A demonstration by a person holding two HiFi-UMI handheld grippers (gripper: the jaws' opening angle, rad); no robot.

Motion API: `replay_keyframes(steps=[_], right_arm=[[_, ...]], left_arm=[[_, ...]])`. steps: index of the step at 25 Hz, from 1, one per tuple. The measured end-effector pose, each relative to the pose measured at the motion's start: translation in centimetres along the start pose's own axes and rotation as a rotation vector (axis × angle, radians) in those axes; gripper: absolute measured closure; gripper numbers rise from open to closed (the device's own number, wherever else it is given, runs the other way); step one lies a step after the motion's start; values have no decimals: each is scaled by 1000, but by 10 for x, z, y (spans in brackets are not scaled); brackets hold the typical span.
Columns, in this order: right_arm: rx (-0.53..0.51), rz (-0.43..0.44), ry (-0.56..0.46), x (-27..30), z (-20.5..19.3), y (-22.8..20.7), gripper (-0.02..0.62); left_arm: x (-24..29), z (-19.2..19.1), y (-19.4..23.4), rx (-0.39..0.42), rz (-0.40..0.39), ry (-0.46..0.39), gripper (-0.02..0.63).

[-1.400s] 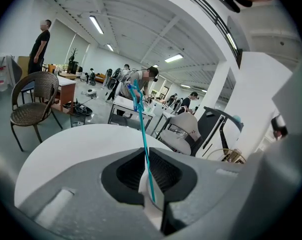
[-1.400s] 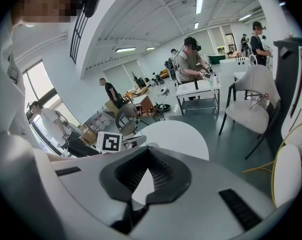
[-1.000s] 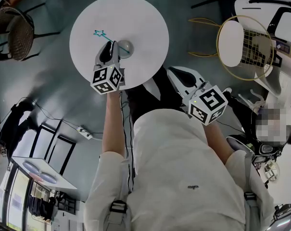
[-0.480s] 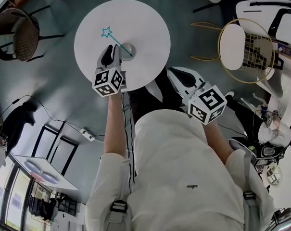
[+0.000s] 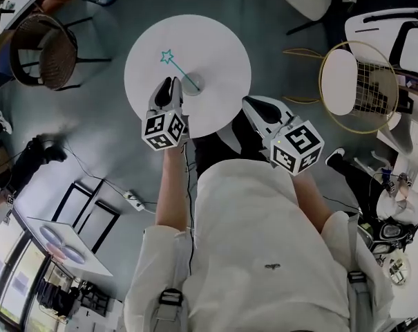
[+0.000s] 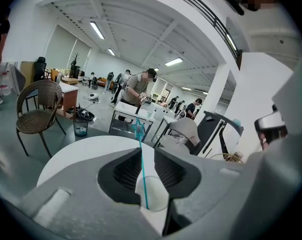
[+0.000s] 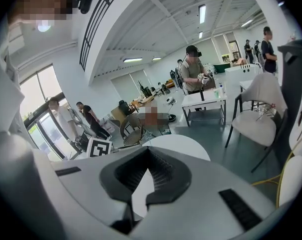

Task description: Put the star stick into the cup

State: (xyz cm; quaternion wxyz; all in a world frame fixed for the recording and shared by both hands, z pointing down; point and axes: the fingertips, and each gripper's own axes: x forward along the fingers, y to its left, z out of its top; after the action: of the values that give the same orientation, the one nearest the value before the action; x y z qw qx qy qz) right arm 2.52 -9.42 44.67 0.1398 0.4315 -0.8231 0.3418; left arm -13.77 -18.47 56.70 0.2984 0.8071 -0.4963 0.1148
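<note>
Found the star stick (image 5: pixel 177 66) already standing in the cup (image 5: pixel 193 84), near the middle of the round white desk (image 5: pixel 222 54) at the upper centre of the head view. Leaned up and to the left out of the cup's mouth, star end highest, lower end down inside. Propped by the rim, to judge from the slant, not by any grip.

Saw the left tongs (image 5: pixel 173 85) just left of the cup and pointing toward it. In the left gripper view, found the same tongs (image 6: pixel 142 151) set wide, with the stick (image 6: pixel 142 164) rising through the gap and touching neither pad, and the cup (image 6: pixel 153 189) low in the frame just beyond. Read that as a release: opened to leave the stick resting on its own.

Noted the right tongs (image 5: pixel 249 102) at the centre right of the head view, off the desk's lower right edge and well apart from cup and stick. In the right gripper view, found the tips (image 7: pixel 147 151) drawn together on nothing, with only a slice of desk (image 7: pixel 180 144) behind. Judged them parked there to stay clear of the other side's work.

Counted 1 stick in 1 cup, so judged the task as good as done. Left only to back the left tongs off without brushing the stick or tipping the cup.
</note>
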Motion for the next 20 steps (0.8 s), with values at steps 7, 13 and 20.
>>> replay_keyframes(steps=[7,13,20], right_arm=[[-38,39,-32,-10,14,1,588],[-83,92,-41,-11,28,6,588],[-161,180,-44,-8,31,14,588]], left_arm=[[-35,26,-30,9,10,-64,559],[-63,45,-57,12,20,-119,585],[-93,54,-84,12,32,-179,595]])
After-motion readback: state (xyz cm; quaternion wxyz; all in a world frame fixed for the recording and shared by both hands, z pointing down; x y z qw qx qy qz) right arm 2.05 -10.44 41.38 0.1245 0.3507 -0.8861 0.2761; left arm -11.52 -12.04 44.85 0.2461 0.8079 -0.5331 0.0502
